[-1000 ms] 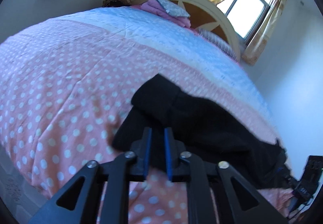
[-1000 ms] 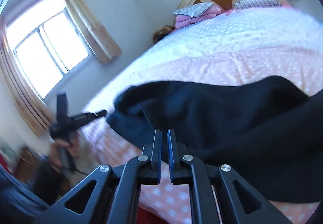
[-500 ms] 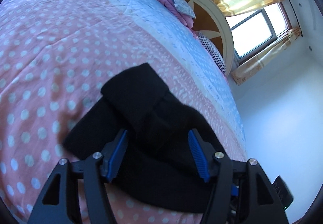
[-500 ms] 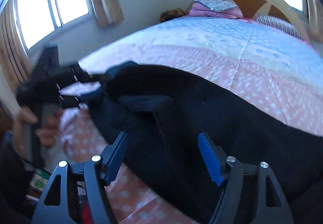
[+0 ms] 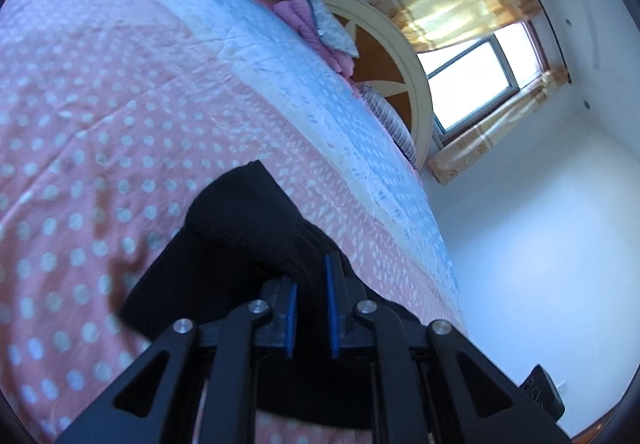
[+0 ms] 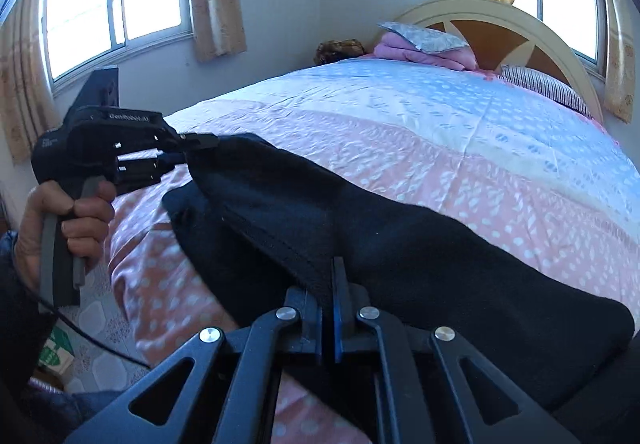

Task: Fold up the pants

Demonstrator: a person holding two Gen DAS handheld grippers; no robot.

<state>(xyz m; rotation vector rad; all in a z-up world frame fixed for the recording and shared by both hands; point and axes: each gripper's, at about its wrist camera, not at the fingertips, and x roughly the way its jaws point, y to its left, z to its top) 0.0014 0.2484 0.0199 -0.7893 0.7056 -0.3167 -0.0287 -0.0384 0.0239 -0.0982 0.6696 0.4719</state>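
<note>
A polka-dot bed (image 6: 460, 147) is filling both frames, black pants (image 6: 360, 236) lying across its lower half. At bottom centre, the right gripper (image 6: 327, 308) is clenching a fabric edge; the left gripper (image 5: 310, 308) is apparently pinching the upper-left corner.

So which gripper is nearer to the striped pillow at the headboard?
Right, as far as the views show. The right gripper grips the black pants on the pillow's side of the bed; the left gripper grips them toward the opposite side.
</note>
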